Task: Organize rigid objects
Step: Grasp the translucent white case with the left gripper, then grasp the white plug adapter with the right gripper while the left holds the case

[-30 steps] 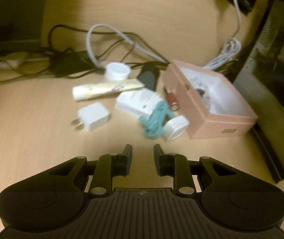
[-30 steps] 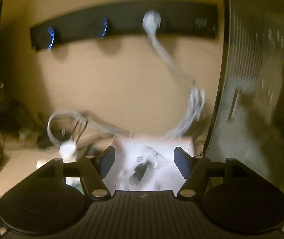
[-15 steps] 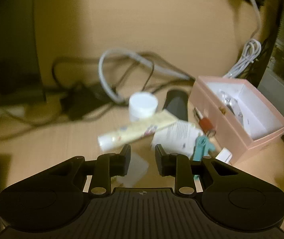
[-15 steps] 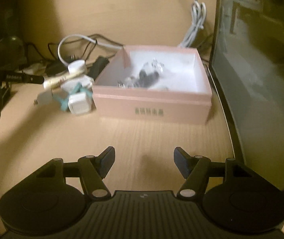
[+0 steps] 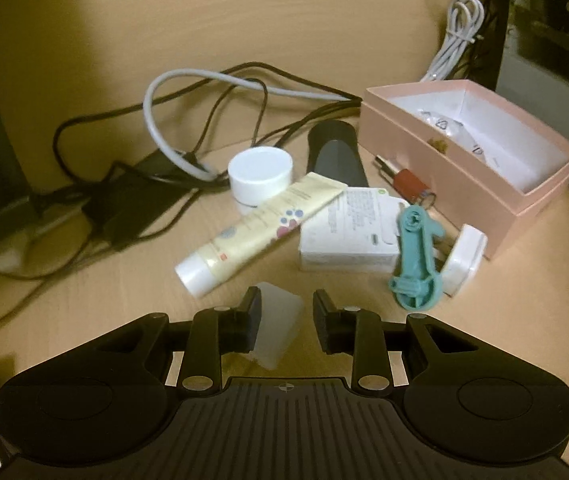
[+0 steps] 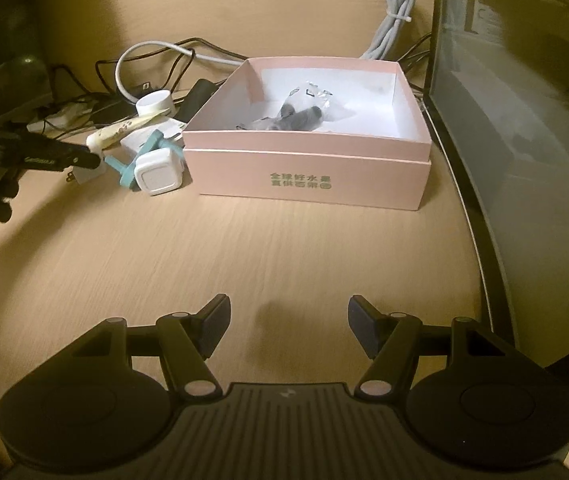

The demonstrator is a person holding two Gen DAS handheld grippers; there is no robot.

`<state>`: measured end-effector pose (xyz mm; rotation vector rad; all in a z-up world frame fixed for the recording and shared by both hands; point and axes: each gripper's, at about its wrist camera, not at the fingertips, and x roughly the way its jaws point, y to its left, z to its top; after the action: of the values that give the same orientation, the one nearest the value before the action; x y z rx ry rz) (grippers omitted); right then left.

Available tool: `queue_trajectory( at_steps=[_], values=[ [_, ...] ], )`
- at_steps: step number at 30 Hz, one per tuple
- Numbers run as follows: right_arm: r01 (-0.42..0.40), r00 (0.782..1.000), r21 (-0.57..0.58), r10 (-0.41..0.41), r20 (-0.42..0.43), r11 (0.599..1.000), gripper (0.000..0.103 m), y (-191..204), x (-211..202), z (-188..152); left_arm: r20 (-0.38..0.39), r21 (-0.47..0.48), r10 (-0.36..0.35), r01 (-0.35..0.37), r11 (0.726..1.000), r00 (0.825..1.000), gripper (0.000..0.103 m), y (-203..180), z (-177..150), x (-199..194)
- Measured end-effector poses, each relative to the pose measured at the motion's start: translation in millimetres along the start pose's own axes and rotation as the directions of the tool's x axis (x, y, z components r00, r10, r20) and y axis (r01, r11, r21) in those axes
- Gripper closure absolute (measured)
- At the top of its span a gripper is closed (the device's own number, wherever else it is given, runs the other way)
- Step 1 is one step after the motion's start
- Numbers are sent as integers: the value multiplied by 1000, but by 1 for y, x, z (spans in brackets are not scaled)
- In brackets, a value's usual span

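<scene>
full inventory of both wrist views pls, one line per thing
desk: 1, light wood, under everything
box: 1, pink, open, right of the clutter
bagged items: clear wrap, dark contents, inside box
plug adapter: 1, white, between left tool's fingers
tube: 1, cream, white cap, lying across carton
jar: 1, white, behind tube
carton: 1, white, flat, mid-clutter
clip: 1, teal, leaning on carton
cube charger: 1, white, beside box
dark oval item: 1, grey-black, behind carton
cables: several, black and grey, rear
coiled cable: 1, white, far right
left tool: open
right tool: open, empty
</scene>
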<state>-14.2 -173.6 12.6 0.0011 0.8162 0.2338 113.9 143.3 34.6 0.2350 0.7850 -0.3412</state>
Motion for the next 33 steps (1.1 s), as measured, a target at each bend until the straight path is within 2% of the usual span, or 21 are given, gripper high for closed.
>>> queue_trajectory(
  at_steps=[7, 15, 22, 23, 26, 30, 33],
  values=[
    [14, 1000, -37, -15, -2, 999, 37, 9, -2, -4, 5, -12, 44, -44, 999, 999, 66, 9, 7, 8],
    [-1, 1000, -33, 1, -18, 999, 37, 13, 3, -7, 9, -47, 35, -35, 998, 999, 62, 10, 7, 10],
    [-8, 995, -149, 22, 94, 989, 38, 48, 12, 18, 12, -94, 62, -61, 994, 998, 62, 8, 8, 9],
    [-13, 993, -174, 33, 111, 985, 39, 55, 15, 23, 10, -101, 67, -66, 993, 998, 65, 8, 8, 9],
    [-32, 986, -263, 74, 151, 964, 46, 81, 25, 38, 10, -115, 53, -51, 992, 999, 65, 8, 5, 5],
    [32, 975, -430, 67, 211, 902, 53, 121, 46, 48, 9, -113, 28, -26, 993, 1000, 65, 4, -5, -7],
    [82, 972, -510, 44, 232, 857, 55, 141, 68, 54, 1, -144, 9, -9, 990, 1000, 65, -1, -17, -21]
  ],
)
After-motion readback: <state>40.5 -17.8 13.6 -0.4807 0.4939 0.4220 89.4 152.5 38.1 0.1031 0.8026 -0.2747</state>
